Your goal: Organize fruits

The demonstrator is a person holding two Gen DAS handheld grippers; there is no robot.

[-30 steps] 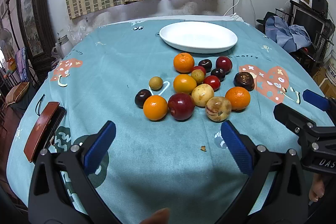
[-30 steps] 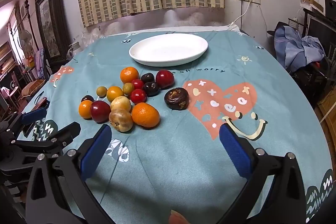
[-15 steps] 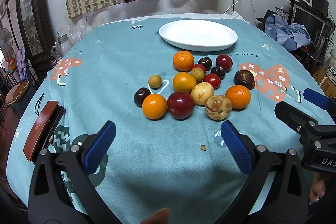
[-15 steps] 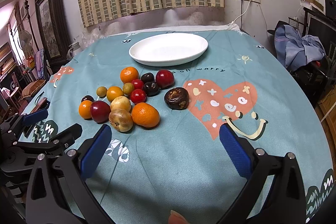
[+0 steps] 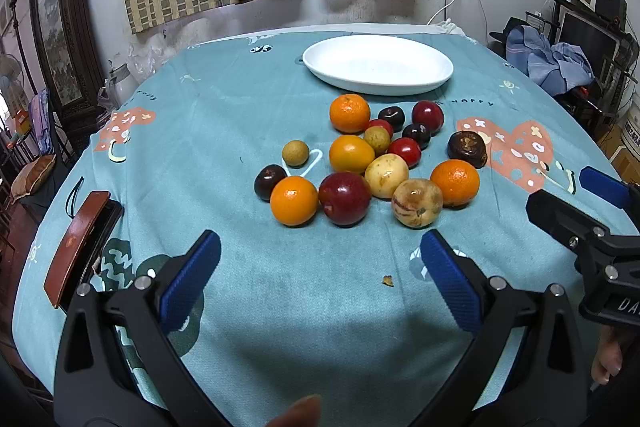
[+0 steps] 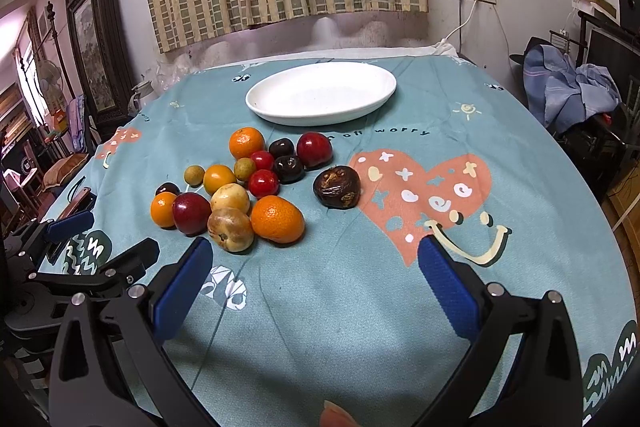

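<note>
Teal tablecloth, fruit cluster at centre, white dish empty at twelve o'clock. Left gripper and right gripper both spread wide, empty. Best take the nearest orange first, squeezing gently.

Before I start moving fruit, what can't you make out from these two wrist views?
- Small dark plum, right wrist view: mostly hidden behind the orange.
- Right gripper, left wrist view: cut off by the frame edge.
- Brown case at the table edge, left wrist view: contents unseen.
- White plate: far rim's outside hidden.
</note>
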